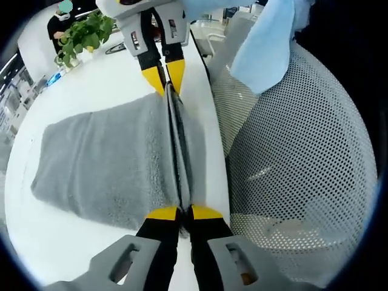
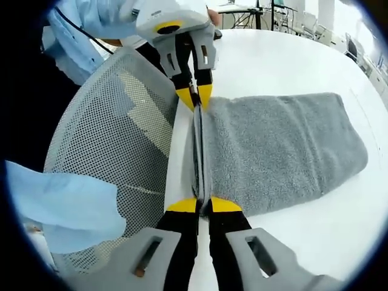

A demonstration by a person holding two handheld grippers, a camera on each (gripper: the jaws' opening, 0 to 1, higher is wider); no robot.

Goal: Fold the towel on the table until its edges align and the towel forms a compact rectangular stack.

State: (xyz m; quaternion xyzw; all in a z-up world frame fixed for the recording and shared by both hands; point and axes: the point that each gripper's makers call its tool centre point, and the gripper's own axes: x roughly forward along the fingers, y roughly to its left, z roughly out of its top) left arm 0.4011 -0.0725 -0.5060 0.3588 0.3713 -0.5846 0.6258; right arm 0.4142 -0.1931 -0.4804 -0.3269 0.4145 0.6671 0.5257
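I am pinching both near corners of the grey terry towel [image 1: 103, 163] with the left tool [image 1: 183, 213] and right tool [image 2: 204, 205], each pressed together along its edge nearest the white mesh chair [image 2: 109, 157], readying to carry that edge across the white tabletop [image 2: 285, 54] onto the far edge.

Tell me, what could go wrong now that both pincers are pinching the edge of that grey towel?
The left gripper and right gripper each pinch only a thin strip of the towel at the table edge nearest the mesh chair. One corner might slip free mid-fold, leaving the edges misaligned. Pulled unevenly, the thick pile could bunch instead of lying flat. A sideways tug might also drag the towel's edge off the table toward the chair.
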